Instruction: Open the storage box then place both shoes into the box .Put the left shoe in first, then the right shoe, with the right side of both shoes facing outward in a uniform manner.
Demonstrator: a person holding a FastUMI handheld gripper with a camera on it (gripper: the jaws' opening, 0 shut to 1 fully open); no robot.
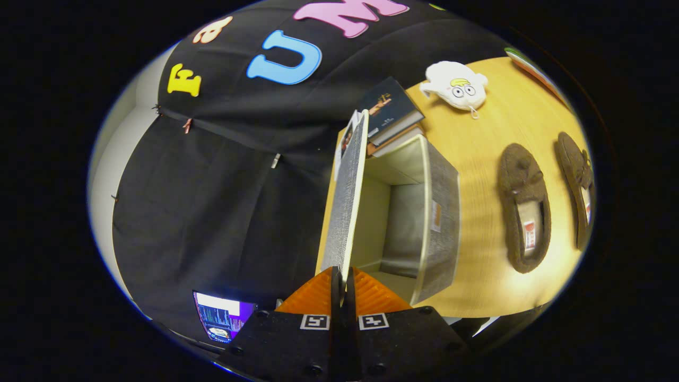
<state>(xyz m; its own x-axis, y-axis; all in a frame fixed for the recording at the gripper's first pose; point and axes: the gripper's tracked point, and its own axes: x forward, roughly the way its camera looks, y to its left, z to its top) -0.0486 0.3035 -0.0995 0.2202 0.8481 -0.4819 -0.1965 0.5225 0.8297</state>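
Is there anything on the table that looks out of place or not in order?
Nothing stands out. The gripper is shut on the lid of the storage box, holding it open. Both shoes lie side by side beyond the box, undamaged.

**Wooden table and its load**

The light wooden table (493,265) carries an open grey storage box (424,212), stacked books (392,114) touching its far end, a white plush toy (457,85), and two brown slippers (524,207) lying side by side.
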